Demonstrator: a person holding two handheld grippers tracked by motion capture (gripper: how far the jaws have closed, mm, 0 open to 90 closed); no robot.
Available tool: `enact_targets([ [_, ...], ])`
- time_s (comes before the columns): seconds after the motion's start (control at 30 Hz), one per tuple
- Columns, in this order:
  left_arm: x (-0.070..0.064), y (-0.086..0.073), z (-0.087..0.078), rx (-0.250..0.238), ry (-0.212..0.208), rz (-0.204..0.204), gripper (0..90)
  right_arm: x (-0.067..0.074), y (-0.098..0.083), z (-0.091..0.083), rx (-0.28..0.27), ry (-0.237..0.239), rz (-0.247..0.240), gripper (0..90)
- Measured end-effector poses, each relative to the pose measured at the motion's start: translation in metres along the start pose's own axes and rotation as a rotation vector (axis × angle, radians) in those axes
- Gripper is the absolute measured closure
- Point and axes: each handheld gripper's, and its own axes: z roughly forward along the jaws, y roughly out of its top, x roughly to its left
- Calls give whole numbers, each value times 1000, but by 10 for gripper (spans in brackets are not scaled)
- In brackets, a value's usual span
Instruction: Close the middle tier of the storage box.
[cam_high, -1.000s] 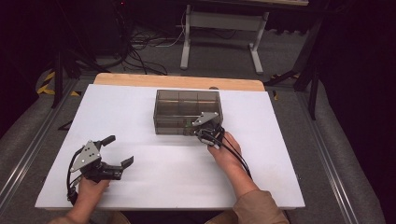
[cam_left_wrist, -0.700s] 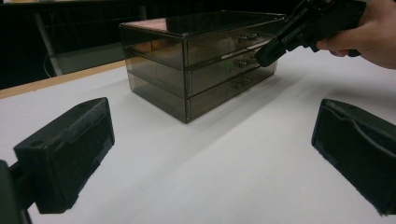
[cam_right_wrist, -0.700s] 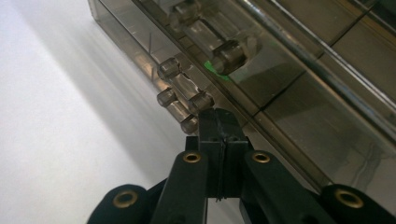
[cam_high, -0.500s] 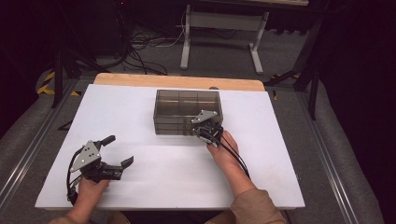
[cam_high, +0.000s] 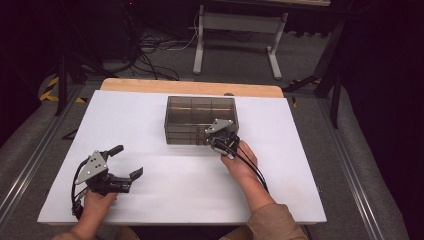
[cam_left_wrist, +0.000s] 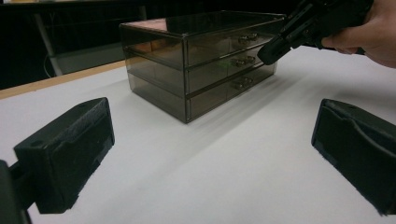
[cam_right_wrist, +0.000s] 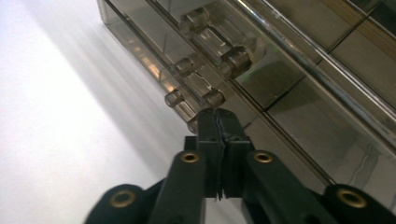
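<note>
A smoky see-through drawer box (cam_high: 200, 117) with three stacked drawers stands at the back middle of the white table (cam_high: 150, 125). My right gripper (cam_high: 214, 140) is shut, its tips against the box's front at the right-hand end. In the right gripper view the closed tips (cam_right_wrist: 217, 116) touch the lowest of three clear handles (cam_right_wrist: 196, 81) and hide most of it. My left gripper (cam_high: 127, 161) rests near the table's front left, jaws wide open with nothing between them. Its own view looks at the box (cam_left_wrist: 201, 60) and the right gripper (cam_left_wrist: 271, 51).
A bare wooden strip (cam_high: 190, 87) edges the table's far side. Beyond it on the floor are cables (cam_high: 160, 45) and a white metal stand (cam_high: 235, 30). Metal rails (cam_high: 30, 165) run along both sides of the table.
</note>
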Motion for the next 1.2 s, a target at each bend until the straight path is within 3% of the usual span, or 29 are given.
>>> enact_targets([
  [0.13, 0, 0, 0, 0, 0, 3, 3, 0, 0, -5, 3, 53, -11, 763],
  [0.27, 0, 0, 0, -1, 0, 4, 3, 1, 1, -11, -24, 66, -14, 670],
  [0.5, 0, 0, 0, 0, 0, 5, 3, 4, 3, -17, -72, 70, -33, 293],
  [0.73, 0, 0, 0, 2, 2, 1, 3, 5, 3, -21, -87, 115, -30, 62],
  [0.87, 0, -1, -1, 0, 3, 5, 3, 4, 2, -24, -110, 122, -37, 3],
  [1.2, 0, -1, -2, 0, 8, -3, 3, 4, 2, -35, -166, 123, -34, 0],
])
